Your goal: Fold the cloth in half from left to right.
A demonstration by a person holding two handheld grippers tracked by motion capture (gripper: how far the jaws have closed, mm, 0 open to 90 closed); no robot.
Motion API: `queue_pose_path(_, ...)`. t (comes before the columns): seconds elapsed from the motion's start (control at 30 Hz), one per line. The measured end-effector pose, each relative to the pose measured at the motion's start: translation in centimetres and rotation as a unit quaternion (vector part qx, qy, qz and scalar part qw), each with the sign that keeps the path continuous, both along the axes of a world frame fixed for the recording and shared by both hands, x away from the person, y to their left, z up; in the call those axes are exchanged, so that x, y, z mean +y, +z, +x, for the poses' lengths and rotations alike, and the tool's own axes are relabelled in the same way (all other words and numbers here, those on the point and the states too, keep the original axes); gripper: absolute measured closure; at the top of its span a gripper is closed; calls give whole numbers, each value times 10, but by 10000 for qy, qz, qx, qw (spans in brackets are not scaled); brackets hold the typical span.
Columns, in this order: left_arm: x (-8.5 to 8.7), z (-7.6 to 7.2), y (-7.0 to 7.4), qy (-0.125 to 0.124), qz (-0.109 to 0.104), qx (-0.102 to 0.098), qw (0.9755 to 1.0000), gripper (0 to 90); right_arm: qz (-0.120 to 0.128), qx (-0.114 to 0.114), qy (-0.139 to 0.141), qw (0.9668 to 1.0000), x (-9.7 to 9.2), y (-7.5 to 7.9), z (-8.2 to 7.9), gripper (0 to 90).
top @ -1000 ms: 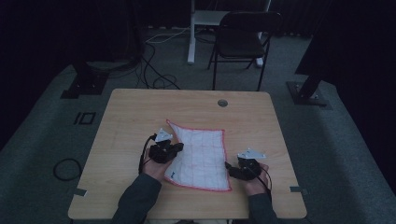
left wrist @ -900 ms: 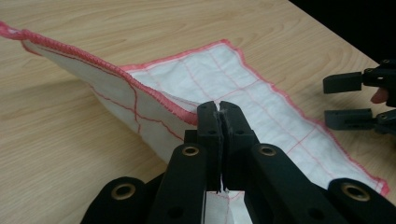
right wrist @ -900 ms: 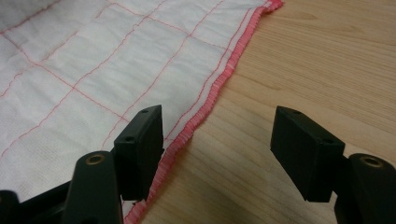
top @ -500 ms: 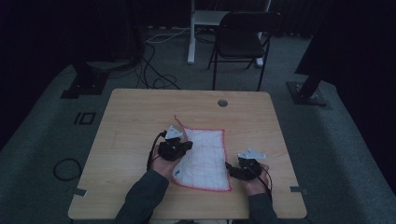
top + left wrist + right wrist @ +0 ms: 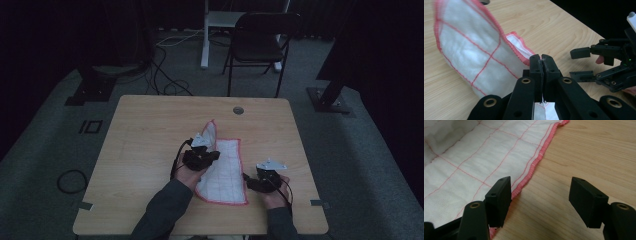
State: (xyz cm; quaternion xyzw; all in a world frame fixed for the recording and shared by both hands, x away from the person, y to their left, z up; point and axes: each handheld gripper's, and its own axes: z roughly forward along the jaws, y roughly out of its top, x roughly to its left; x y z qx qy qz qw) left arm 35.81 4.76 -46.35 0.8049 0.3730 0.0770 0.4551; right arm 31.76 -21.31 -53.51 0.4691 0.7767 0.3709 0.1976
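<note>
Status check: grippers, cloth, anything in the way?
Left gripper shut on cloth edge, lifting it into a fold. Right gripper open beside the cloth's hem. Table ahead shows nothing blocking.

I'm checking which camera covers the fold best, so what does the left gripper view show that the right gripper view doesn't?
Left gripper view alone: the left tool shut on the cloth's red edge, that side lifted and folding over, with the right tool farther off, jaws apart. Right gripper view alone: the right tool from behind its open jaws, beside the flat red hem, gripping nothing. Both: the white cloth with red grid lines and the wooden table.
</note>
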Motion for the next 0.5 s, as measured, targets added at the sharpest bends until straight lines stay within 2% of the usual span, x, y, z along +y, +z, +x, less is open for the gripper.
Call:
queue_pose_path(0.13,-15,1,-3,-118,7,5,9999,887,12,12,-52,10000,-2,0,0,345)
queue_pose_path(0.27,-26,2,-11,-195,-9,103,9998,884,-7,23,-74,10000,-3,-1,1,345)
queue_pose_path(0.3,-28,2,-13,-261,-44,123,9996,868,-8,23,-75,10000,-3,-1,1,345)
queue_pose_path(0.37,-29,0,-14,-389,-123,118,9991,756,-7,19,-69,10000,-3,-1,1,345)
queue_pose_path(0.5,-20,-6,-8,-394,-233,41,9989,702,36,4,-45,10000,-3,0,1,377)
